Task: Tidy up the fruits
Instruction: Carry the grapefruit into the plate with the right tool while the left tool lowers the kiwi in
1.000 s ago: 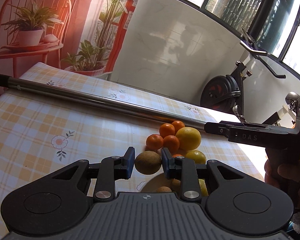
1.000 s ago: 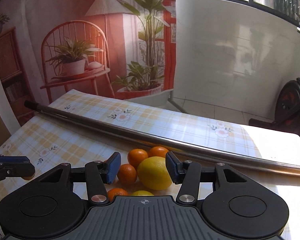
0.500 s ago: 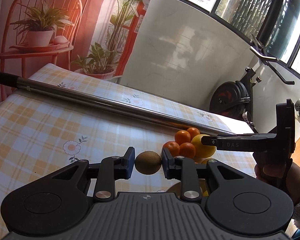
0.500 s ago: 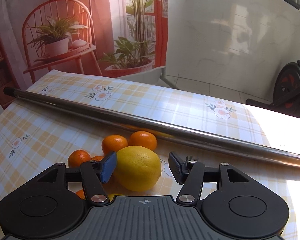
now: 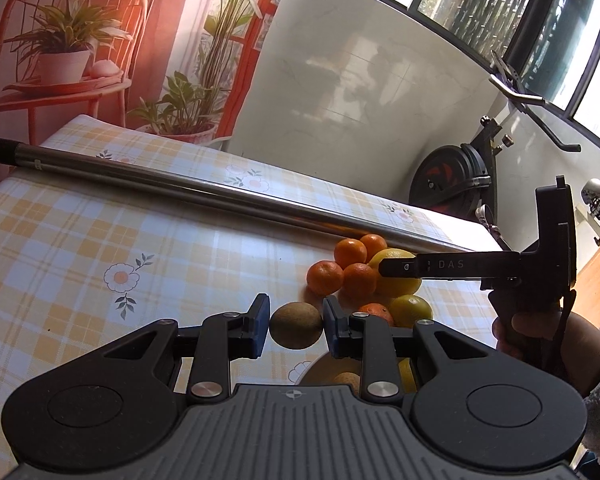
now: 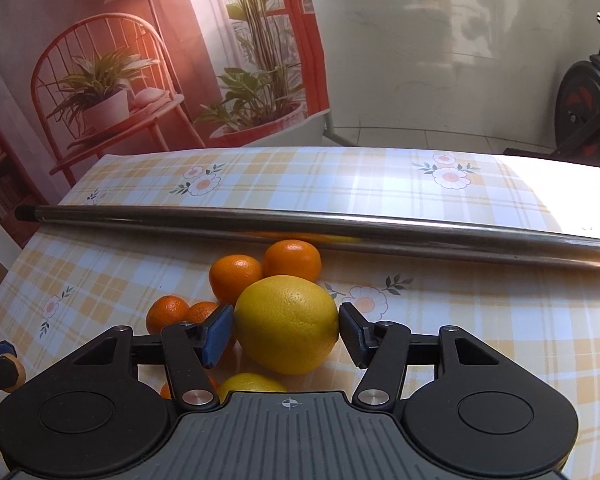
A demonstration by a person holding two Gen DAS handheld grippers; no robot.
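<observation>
My left gripper [image 5: 296, 326] is shut on a brown kiwi [image 5: 296, 325] and holds it just above the checked tablecloth [image 5: 100, 240]. To its right lies a pile of mandarins [image 5: 350, 254] and a small lemon [image 5: 410, 310]. My right gripper [image 6: 286, 330] has its pads against both sides of a large lemon [image 6: 286, 322] that rests in that pile beside the mandarins [image 6: 292, 260]. From the left wrist view the right gripper [image 5: 396, 269], held in a person's hand [image 5: 540, 332], reaches in from the right over the large lemon [image 5: 396, 292].
A long metal pole [image 6: 340, 228] lies across the table behind the fruit. A yellowish dish [image 5: 320, 370] with fruit in it shows under the left gripper's fingers. An exercise bike [image 5: 456, 176] stands past the table's far right corner.
The right gripper has come down and forward around the large lemon and its fingers have narrowed onto it. The left gripper has carried the kiwi slightly left, away from the pile.
</observation>
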